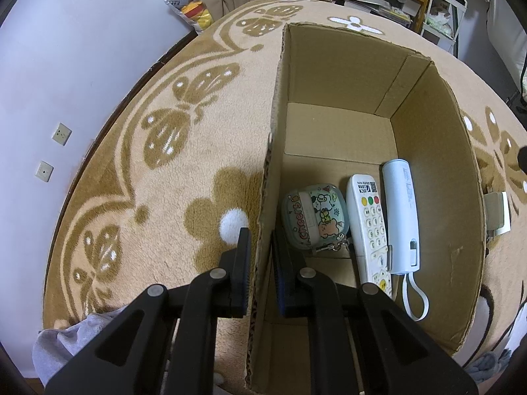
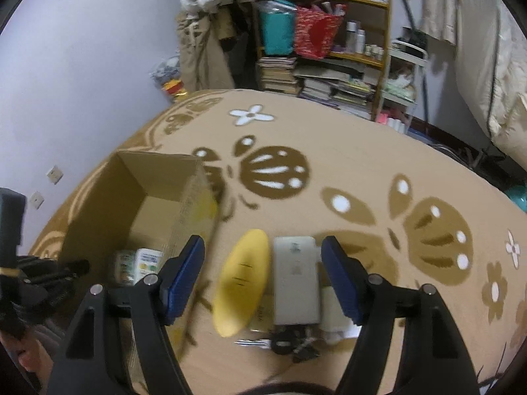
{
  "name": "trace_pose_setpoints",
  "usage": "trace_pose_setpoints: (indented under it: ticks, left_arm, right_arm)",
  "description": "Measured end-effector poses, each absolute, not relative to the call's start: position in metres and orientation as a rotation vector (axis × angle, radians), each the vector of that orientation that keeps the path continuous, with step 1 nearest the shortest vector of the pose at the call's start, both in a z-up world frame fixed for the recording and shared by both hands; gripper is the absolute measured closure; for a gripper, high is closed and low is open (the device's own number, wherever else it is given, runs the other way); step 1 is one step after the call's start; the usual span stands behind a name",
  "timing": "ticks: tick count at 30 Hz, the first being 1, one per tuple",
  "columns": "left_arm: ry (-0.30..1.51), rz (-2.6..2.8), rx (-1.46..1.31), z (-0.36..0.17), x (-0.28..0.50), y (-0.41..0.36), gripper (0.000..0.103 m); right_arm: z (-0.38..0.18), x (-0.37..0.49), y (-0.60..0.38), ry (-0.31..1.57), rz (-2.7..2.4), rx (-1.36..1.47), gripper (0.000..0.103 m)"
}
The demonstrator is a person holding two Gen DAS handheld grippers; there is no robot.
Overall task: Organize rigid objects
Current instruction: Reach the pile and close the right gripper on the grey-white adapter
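**Box pinned, two things left on the rug**

The left gripper (image 1: 260, 247) is clenched on the wall of the cardboard box (image 1: 428, 151). The right gripper (image 2: 263, 263) is released over the yellow case (image 2: 240, 283) at 11 o'clock and the phone (image 2: 296, 279) at 12. Both look stiff, light, smooth; take them across the narrow sides.

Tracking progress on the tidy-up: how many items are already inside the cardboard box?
3, along the near end of the cardboard box: a cartoon-printed case at left, a white remote in the middle, a pale blue cylinder at right. The left claw may hide more.
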State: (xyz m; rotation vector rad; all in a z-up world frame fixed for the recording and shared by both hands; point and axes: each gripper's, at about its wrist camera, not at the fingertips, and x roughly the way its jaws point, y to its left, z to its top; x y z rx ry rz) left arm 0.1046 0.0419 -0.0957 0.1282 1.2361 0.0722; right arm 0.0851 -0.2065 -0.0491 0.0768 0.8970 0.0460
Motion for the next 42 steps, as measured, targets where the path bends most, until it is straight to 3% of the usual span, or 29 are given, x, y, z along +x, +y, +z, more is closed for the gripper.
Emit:
trace_pose_setpoints:
  ticks: [5, 9, 16, 20, 37, 42]
  left_arm:
    - [1.236, 0.074, 0.134, -0.096, 0.105, 0.042, 0.091]
    - [1.235, 0.074, 0.134, -0.096, 0.104, 0.042, 0.09]
    - [1.235, 0.075, 0.137, -0.096, 0.104, 0.042, 0.09]
    - [1.235, 0.075, 0.138, -0.096, 0.104, 0.042, 0.09]
    - [1.234, 0.075, 0.137, -0.095, 0.104, 0.042, 0.09]
    - [1.233, 0.076, 0.145, -0.094, 0.104, 0.041, 0.09]
  right_arm:
    - [-0.061, 0.078, -0.234, 0.884, 0.018, 0.148, 0.026]
    - [-0.073, 0.078, -0.245, 0.904, 0.002, 0.181, 0.033]
    - [-0.099, 0.077, -0.254, 0.951, -0.011, 0.199, 0.034]
    - [-0.118, 0.077, -0.257, 0.994, -0.03, 0.187, 0.052]
    - [-0.138, 0.071, -0.278, 1.005, -0.107, 0.269, 0.055]
    - [-0.143, 0.071, -0.274, 1.0, -0.107, 0.248, 0.075]
